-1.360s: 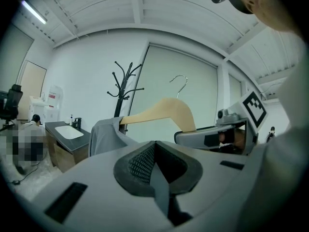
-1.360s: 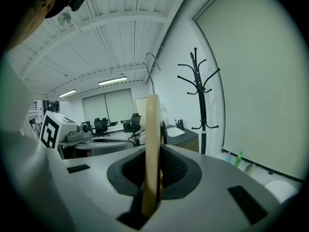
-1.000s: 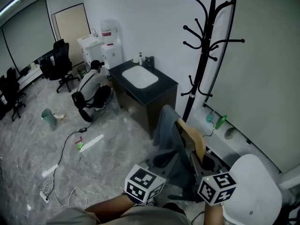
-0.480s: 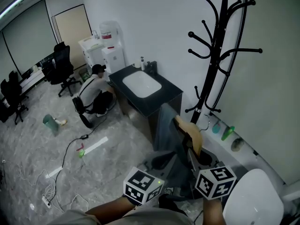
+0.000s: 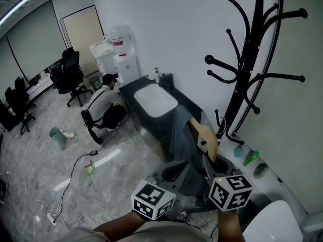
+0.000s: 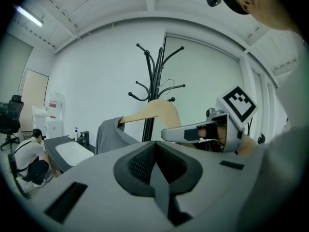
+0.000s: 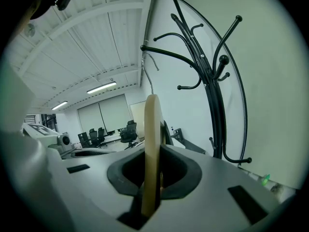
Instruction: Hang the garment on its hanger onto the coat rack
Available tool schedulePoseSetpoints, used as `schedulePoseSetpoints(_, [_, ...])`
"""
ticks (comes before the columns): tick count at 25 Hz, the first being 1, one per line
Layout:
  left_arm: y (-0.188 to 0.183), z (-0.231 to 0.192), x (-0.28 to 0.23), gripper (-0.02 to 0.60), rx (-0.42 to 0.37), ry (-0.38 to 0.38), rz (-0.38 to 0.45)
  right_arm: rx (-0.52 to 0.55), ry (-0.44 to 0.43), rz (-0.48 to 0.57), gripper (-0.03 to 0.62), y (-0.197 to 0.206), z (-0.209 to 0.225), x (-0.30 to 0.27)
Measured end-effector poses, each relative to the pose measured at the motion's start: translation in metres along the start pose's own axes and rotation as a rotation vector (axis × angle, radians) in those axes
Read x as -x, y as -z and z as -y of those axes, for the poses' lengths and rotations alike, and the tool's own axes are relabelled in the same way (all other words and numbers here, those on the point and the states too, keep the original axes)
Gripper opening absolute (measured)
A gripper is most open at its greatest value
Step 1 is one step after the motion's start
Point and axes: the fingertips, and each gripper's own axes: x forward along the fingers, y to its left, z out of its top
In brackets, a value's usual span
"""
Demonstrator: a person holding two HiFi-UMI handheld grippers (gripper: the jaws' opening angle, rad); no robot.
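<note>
A black coat rack (image 5: 246,79) with curved arms stands by the wall at the right. A wooden hanger (image 5: 204,134) carries a grey garment (image 5: 180,143) just left of the rack's base. My right gripper (image 7: 150,174) is shut on the wooden hanger (image 7: 152,139), whose metal hook (image 7: 148,70) points up next to the coat rack (image 7: 212,95). My left gripper (image 6: 155,164) is shut with nothing in it, beside the hanger (image 6: 155,112) and the garment (image 6: 108,133). Both marker cubes, left (image 5: 153,200) and right (image 5: 230,191), show at the bottom of the head view.
A dark cabinet with a white sink (image 5: 155,98) stands behind the garment. A person (image 5: 103,104) crouches left of it. A water dispenser (image 5: 121,52), office chairs (image 5: 71,73), floor cables (image 5: 75,160), green bottles (image 5: 251,158) on a ledge and a white seat (image 5: 275,225).
The view has closed in on the coat rack, which looms larger and higher at the right. The hanger with the garment has come nearer to the rack's pole, still held.
</note>
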Motion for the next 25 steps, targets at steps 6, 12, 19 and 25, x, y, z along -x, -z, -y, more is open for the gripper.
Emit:
schedulePoseSetpoints(6, [-0.005,-0.037,-0.04,0.005,-0.006,0.051,0.0,-0.004,0.059,0.026,0.054,-0.024,0.03,-0.055])
schedulePoseSetpoints(12, [-0.025,-0.077,-0.073,0.005,-0.027,0.176,-0.007,-0.02,0.198,0.056,0.054,-0.057,0.057,-0.11])
schedulePoseSetpoints(19, [-0.031,-0.121,-0.098,0.005,-0.027,0.281,-0.023,-0.043,0.347,0.069,0.054,-0.067,0.088,-0.158])
schedulePoseSetpoints(25, [-0.033,-0.135,-0.115,0.005,-0.017,0.344,-0.036,-0.07,0.427,0.011,0.054,-0.054,0.116,-0.18])
